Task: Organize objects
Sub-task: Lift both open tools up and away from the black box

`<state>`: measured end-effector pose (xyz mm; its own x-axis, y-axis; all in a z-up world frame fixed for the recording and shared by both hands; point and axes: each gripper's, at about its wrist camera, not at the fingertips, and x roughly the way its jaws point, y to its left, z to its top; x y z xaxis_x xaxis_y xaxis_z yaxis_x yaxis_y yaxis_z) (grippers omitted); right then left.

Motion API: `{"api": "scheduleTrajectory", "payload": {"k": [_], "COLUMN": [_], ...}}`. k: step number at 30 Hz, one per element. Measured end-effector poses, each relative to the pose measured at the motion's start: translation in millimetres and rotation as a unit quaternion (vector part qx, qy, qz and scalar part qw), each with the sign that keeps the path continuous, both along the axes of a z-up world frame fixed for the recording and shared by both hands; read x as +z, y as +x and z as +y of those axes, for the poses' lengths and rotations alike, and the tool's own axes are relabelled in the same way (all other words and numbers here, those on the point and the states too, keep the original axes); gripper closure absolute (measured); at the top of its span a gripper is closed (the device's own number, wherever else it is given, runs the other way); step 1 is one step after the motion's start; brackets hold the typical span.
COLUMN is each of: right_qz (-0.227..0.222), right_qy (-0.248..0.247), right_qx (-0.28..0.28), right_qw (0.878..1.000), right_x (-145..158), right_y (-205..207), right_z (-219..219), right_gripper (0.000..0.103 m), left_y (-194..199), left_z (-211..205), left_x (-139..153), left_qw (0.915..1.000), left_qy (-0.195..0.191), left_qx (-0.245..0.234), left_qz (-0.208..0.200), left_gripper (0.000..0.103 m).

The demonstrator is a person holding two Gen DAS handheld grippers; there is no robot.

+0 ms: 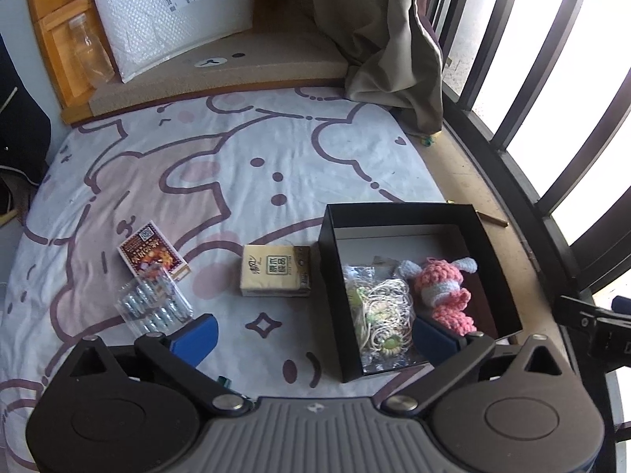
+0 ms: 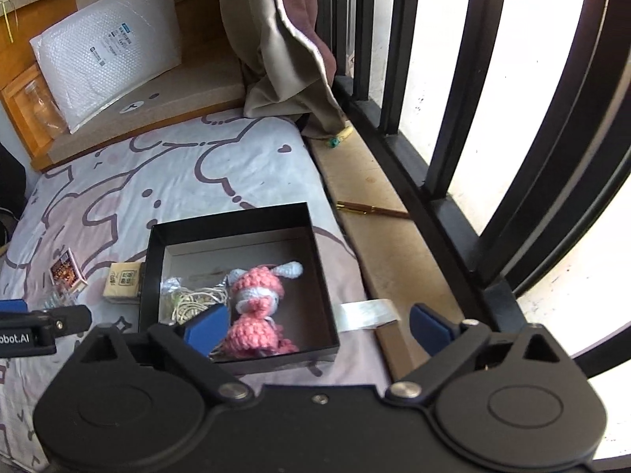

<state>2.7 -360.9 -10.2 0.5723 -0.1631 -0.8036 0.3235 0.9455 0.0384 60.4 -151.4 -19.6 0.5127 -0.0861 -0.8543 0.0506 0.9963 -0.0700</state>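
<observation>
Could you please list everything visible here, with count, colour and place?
box: 1, black, open, on the bed's right side
doll: 1, pink and white crochet, in the box
string bag: 1, clear with cream cord, in the box beside the doll
tissues: 1, beige, left of the box
card pack: 1, red-brown, further left
blister pack: 1, clear, overlapping the card pack's near end
mailer: 1, white, leaning at the headboard
jar: 1, clear, left of the mailer
curtain: 1, beige, by the window bars
pen: 1, brown, on the ledge
left gripper: jaws open, empty
right gripper: jaws open, empty
</observation>
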Motion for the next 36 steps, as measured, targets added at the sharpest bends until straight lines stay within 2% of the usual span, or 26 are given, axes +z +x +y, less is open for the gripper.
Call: {"api": "scheduleTrajectory", "payload": {"k": [5, 23, 36], "right_qz": [-0.002, 0.005, 0.007], "right_qy": [-0.013, -0.012, -0.012], "right_qx": [-0.006, -0.025, 0.003], "right_qw": [1.0, 1.0, 1.0], "right_x": [0, -3, -3], "right_y": [-5, -7, 10], "right_z": [1, 1, 26], "right_gripper": [0.0, 0.0, 0.0], "left_y": [-3, -5, -6], "left_z": [1, 9, 39], "left_x": [0, -1, 4], "left_qw": [1.0, 0.9999, 0.9991], "left_qy": [0.003, 0.015, 0.025], "left_qx": [-0.005, 0.003, 0.033], "left_qz": [0.001, -0.005, -0.012], "left_gripper": [0.0, 0.0, 0.0]}}
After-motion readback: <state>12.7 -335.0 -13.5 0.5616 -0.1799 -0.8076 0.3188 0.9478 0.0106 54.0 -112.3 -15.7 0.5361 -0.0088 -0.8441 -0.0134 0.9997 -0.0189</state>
